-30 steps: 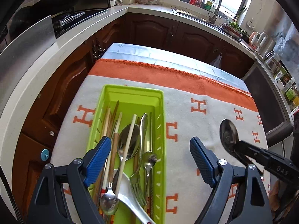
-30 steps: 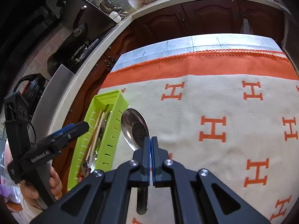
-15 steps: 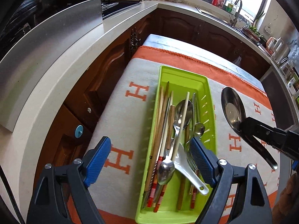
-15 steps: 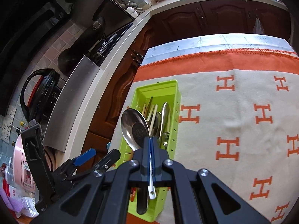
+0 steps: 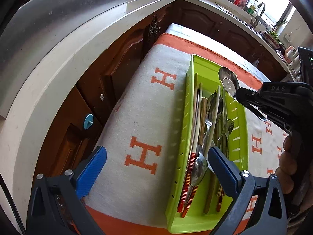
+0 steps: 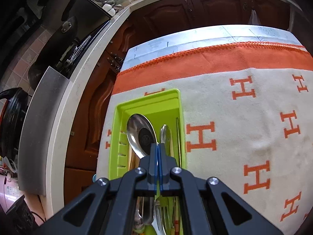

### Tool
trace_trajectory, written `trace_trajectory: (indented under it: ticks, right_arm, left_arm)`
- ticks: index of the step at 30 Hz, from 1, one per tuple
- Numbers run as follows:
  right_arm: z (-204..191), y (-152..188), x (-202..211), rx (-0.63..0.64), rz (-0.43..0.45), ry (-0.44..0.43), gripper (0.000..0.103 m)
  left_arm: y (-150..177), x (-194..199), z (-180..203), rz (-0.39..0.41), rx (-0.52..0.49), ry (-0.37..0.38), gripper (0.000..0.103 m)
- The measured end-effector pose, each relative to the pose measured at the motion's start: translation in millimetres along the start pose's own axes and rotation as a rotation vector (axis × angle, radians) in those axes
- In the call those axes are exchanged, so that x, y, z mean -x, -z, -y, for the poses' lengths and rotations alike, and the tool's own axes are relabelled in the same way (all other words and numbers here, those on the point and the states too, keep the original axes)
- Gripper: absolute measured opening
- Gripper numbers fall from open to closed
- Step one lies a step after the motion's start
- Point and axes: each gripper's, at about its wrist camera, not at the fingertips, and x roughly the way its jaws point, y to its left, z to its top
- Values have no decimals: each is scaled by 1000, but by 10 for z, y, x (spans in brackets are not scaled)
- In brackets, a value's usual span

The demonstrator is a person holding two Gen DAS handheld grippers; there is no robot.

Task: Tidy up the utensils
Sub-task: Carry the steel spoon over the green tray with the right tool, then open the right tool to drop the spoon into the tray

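Gripping a glossy oval steel spoon [image 6: 141, 135] over slotted green plastic tray [image 6: 114, 137].

Spoon [image 6: 141, 135] – glossy metal; tray [image 5: 239, 121] – smooth green plastic; cloth [image 6: 244, 117] – matt, fuzzy.

Right gripper [image 6: 157, 152] clamped on spoon [image 6: 141, 135] above green tray [image 6: 117, 129]
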Motion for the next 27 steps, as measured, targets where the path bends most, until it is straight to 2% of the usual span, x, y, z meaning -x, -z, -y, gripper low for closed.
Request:
trace_trajectory:
  ticks: [3,7,13,20,27]
  right_arm:
    - [-40,-90,-107,-30,-15,-3,1]
    - [-49,-168,-262,-83,-75,-75,7]
    - [-120,-152,-251,-42,-85,-147,7]
    - [-121,-162,-84,69,-68,-91,7]
    - [-34,-33,113,197,-54,-27,7]
  left_arm:
    - [-30,0,-2,8,1,-12,102]
    - [-77,-30,-18,5,14,-7,102]
    - [-105,-40,0,9,11,-16,102]
    - [-87,-2,76,7,-14,-16,102]
    - [-58,101,195,21,-50,-17,102]
